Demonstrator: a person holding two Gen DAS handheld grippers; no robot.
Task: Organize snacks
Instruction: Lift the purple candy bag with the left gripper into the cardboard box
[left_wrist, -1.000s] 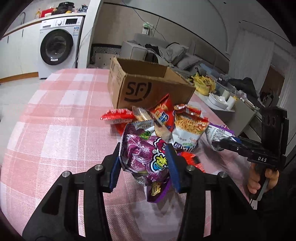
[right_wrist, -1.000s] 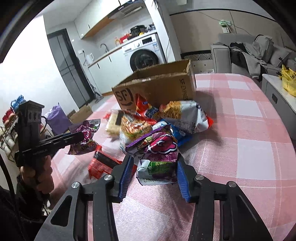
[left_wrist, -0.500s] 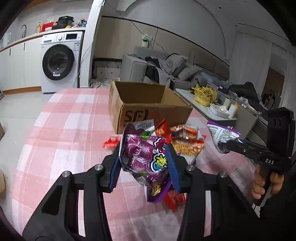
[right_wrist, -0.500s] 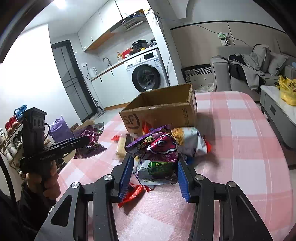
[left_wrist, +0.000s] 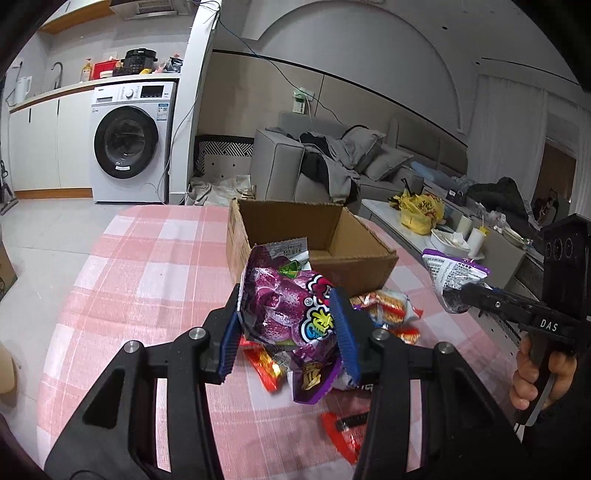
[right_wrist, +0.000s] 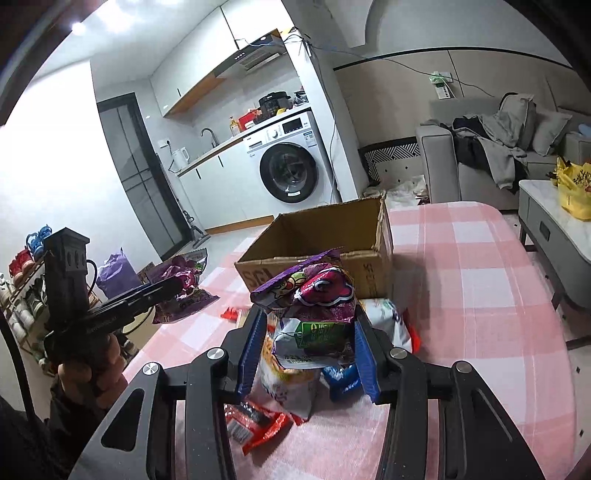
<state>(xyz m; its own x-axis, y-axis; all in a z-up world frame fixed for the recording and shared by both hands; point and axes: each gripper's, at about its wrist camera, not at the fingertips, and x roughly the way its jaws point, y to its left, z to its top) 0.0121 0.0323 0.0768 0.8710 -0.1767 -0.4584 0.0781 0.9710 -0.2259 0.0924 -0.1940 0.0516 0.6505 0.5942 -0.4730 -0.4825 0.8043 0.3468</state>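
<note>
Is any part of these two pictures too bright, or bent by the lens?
Right wrist view: the area at far left is blown out to white, and the cardboard box stays clear. Left wrist view: light is even; the fisheye curves the table edge and walls, with dark corners in both views.

Cardboard box (left_wrist: 314, 240) stands on the table (left_wrist: 147, 266); loose snack packets (left_wrist: 388, 314) apparently just before it.
</note>
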